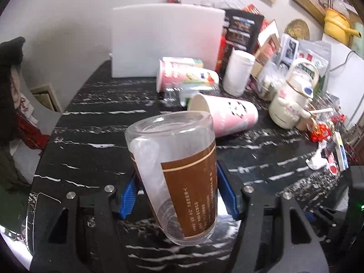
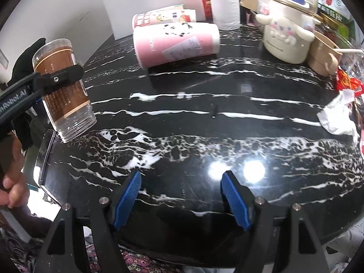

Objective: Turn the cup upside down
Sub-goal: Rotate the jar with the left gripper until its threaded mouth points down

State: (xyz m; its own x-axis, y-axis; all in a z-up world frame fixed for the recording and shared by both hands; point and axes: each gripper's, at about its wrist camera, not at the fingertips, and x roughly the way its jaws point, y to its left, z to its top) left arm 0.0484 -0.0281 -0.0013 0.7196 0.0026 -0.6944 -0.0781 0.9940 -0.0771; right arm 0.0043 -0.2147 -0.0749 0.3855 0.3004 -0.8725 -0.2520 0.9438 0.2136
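- Two grippers are in play, and only my left gripper [image 1: 175,195] has work: its blue pads [image 1: 129,200] are clamped on the sides of the glass cup [image 1: 175,170], gripping across the brown label so the body cannot slip while it turns.
- From the right wrist view the cup [image 2: 63,88] hangs just above the near-left edge of the black marble table [image 2: 204,118], tilted, with what looks like its threaded mouth pointing down and the thick base up (glass makes the ends hard to read, but that is my judgement).
- So I judge the flip as nearly made; what remains is to square the cup up and lower the mouth flat onto the table.
- Holding it over the table edge rather than further in keeps it well apart from the pink paper cup [image 2: 175,43] lying on its side behind it.
- My right gripper [image 2: 180,199] sits released, jaws spread with nothing between them, parked low over the front of the table, out of the left arm's way.
- A shiny flat thing [image 2: 45,157], possibly a phone, lies just beside the cup at the table edge; I would set down clear of it, since a tilted rim could skid.
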